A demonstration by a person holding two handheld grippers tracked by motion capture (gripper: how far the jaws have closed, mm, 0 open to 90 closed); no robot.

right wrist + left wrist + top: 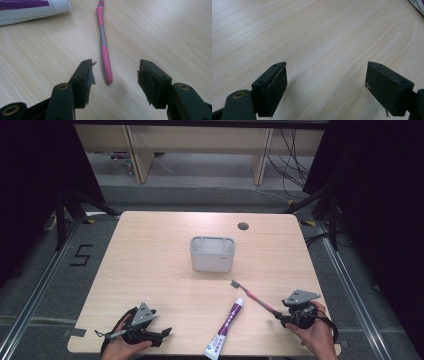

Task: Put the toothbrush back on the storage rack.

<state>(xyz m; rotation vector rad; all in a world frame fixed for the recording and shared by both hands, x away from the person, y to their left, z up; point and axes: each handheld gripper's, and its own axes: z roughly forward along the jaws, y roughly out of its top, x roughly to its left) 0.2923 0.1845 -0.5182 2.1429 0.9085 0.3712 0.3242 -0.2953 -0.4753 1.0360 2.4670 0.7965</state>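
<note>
Pink toothbrush (pixel 104 50) head cropped; toothpaste tube (pixel 226 327) cut off; both grippers wide apart, empty.

A black "5" (pixel 80 255) is marked on the grey floor (pixel 45 270) left of the table. The toothpaste tube (pixel 226 328) carries purple print, but its lettering is too small and blurred to make out.
</note>
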